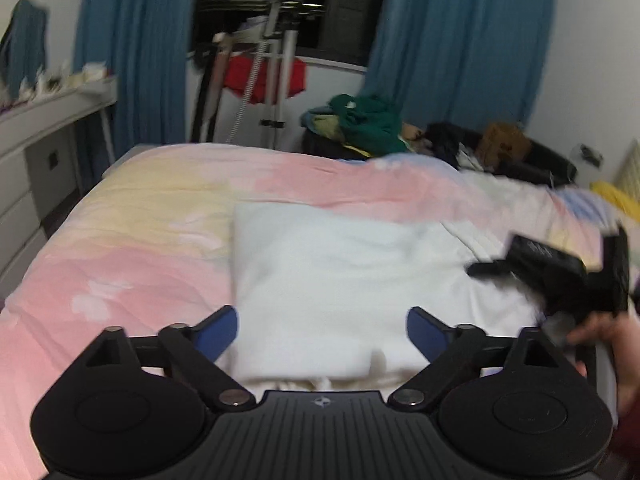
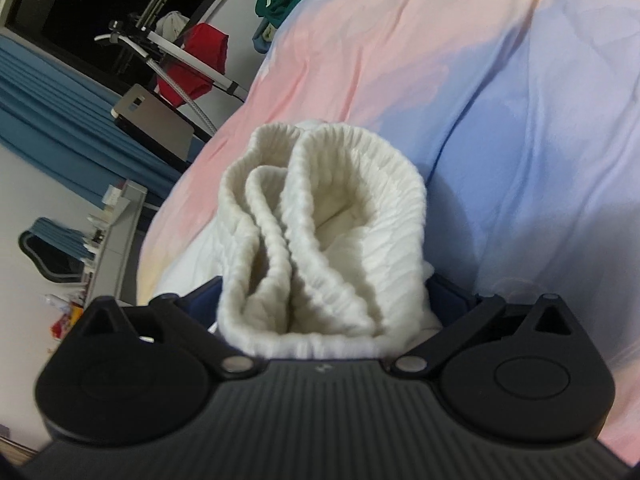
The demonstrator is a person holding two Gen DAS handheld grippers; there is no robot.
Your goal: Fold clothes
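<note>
Two grippers over a white garment (image 1: 320, 280) folded flat on a pastel bed cover (image 1: 132, 240).

Left gripper (image 1: 322, 334): jaws spread wide, nothing between them, poised above the fold. Right gripper (image 2: 324, 300): jaws spread wide, bunched ribbed cream cloth (image 2: 320, 232) lying between them; whether the pads press it cannot be told.

A white garment (image 1: 320, 280) lies folded into a flat rectangle on the pastel bed (image 1: 140, 240), its ribbed cream cuff (image 2: 324, 232) bunched in folds at one end.
</note>
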